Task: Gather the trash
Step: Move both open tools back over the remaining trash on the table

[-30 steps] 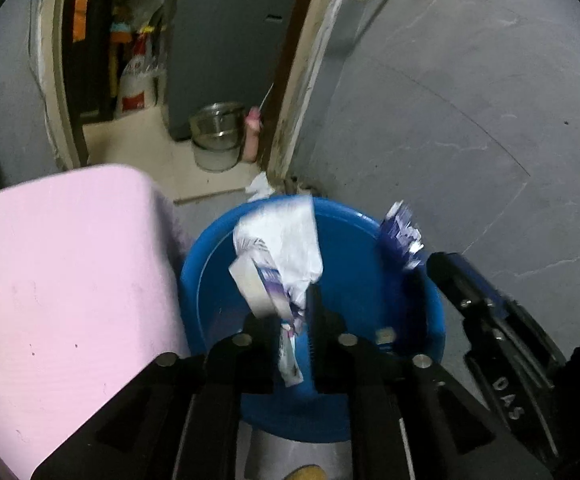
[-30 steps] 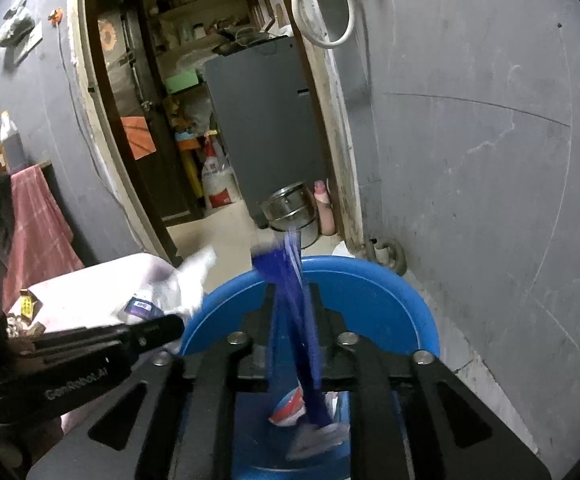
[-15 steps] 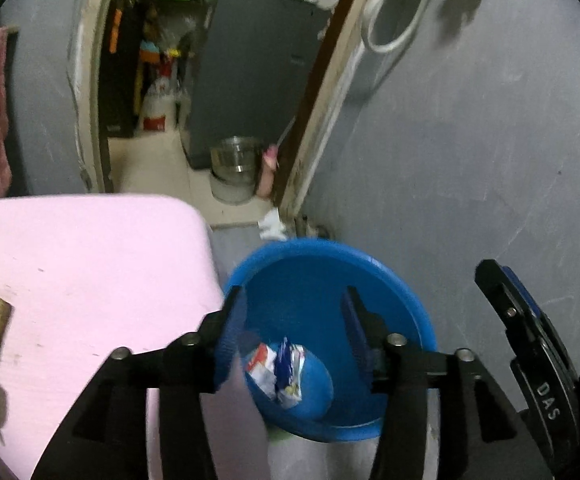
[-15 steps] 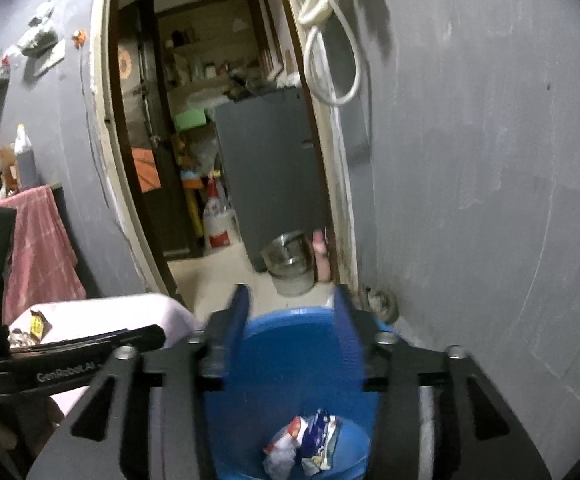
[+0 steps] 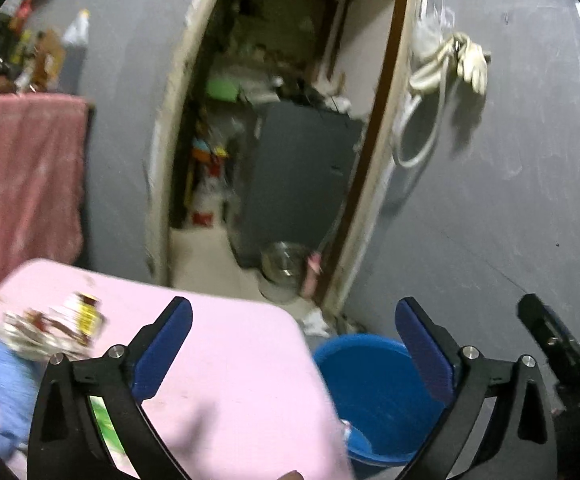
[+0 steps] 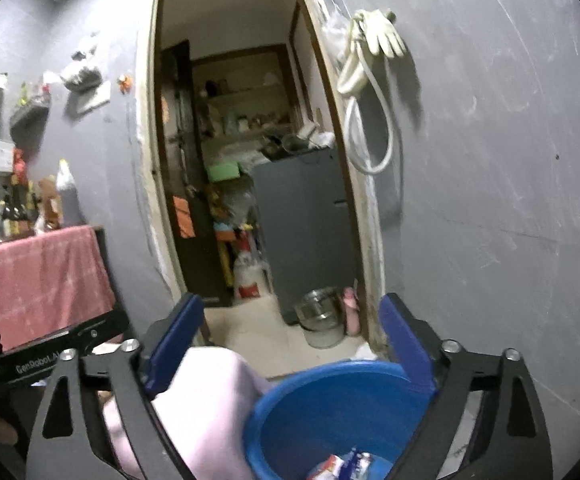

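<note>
A second ago each gripper pinches a wrapper over the blue tub (image 6: 330, 412); half a second ago the jaws stand partly apart and the wrappers (image 6: 346, 466) already lie in its bottom. Now the left gripper (image 5: 294, 344) and the right gripper (image 6: 292, 342) have just been opening to full spread, with nothing between the pads. Both views tilt up: the tub sinks to the lower edge, more doorway (image 6: 250, 160) and wall show. The left view also swings over the pink table (image 5: 226, 360), bringing its litter (image 5: 54, 328) into sight.
</note>
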The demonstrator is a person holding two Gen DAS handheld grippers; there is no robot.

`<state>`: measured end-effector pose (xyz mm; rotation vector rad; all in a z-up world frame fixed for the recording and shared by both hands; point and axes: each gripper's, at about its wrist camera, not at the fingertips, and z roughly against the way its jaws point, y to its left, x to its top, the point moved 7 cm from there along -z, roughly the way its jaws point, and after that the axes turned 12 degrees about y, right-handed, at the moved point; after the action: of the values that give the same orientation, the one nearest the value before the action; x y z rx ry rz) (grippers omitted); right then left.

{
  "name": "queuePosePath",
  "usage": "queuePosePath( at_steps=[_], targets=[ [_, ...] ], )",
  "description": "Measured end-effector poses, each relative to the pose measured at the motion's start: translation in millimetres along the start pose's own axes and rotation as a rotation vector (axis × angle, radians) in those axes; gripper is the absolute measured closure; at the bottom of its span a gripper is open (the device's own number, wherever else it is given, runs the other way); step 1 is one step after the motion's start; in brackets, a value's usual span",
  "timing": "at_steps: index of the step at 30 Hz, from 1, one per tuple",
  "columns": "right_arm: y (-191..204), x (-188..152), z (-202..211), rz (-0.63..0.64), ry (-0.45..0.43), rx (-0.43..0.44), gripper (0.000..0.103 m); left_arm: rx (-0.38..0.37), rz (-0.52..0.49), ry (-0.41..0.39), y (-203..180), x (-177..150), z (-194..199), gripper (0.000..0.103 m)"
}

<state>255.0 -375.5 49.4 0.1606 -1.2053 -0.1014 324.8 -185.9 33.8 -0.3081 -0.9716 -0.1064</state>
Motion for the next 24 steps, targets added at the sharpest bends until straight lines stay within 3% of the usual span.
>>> queuePosePath(
  at_steps=[1, 10, 24],
  targets=[
    [6, 2, 4, 0.002, -0.014, 0.012, 0.000, 0.011, -0.003, -0.019, 5, 0, 8, 0.002],
    [64, 12, 31, 0.039, -0.114, 0.098, 0.000, 0.097, 0.007, -0.137, 63, -3, 82, 0.002],
    [148, -14, 29, 0.066, -0.095, 0.223, 0.000, 0.235, 0.061, -0.163, 162, -31, 145, 0.002]
  ],
)
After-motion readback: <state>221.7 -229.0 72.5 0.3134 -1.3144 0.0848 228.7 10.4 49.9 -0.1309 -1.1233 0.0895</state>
